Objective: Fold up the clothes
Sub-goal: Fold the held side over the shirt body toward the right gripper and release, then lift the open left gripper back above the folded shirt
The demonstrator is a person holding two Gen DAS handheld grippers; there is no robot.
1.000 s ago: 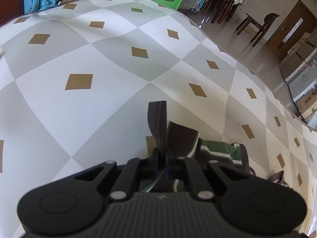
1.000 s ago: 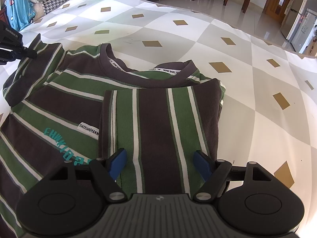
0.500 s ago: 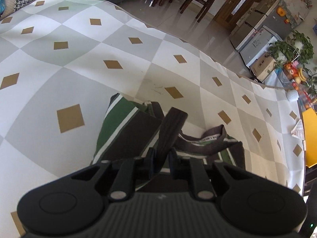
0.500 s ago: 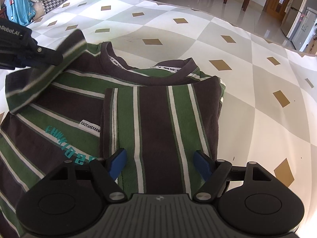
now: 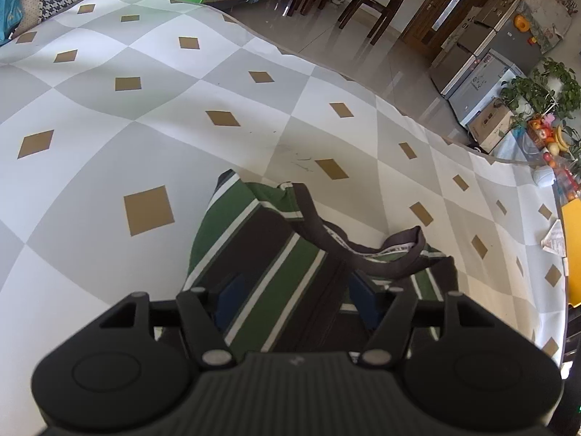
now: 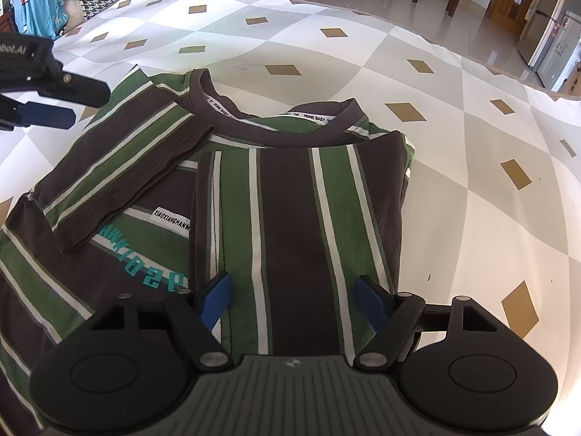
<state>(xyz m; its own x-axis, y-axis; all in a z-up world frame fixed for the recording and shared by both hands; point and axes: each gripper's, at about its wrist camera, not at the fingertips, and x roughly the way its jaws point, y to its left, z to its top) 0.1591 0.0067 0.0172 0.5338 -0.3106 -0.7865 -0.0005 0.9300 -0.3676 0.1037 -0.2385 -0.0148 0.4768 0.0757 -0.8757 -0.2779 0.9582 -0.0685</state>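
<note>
The striped T-shirt (image 6: 290, 196) lies on the diamond-patterned mat (image 6: 472, 116), its right side and left sleeve (image 6: 123, 170) folded over the chest. The left gripper (image 5: 294, 290) tilts steeply down over that sleeve, its fingers (image 5: 232, 292) having just been opening and now spread with nothing pinched. The right gripper (image 6: 294, 296) points down over the near right fold, fingers (image 6: 218, 296) spread wide and clear of the cloth.

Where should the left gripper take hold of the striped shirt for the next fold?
Probably the striped shirt's left body edge, below the folded-in sleeve, coming from the left. That side lies unfolded, while the right side is already turned in.
</note>
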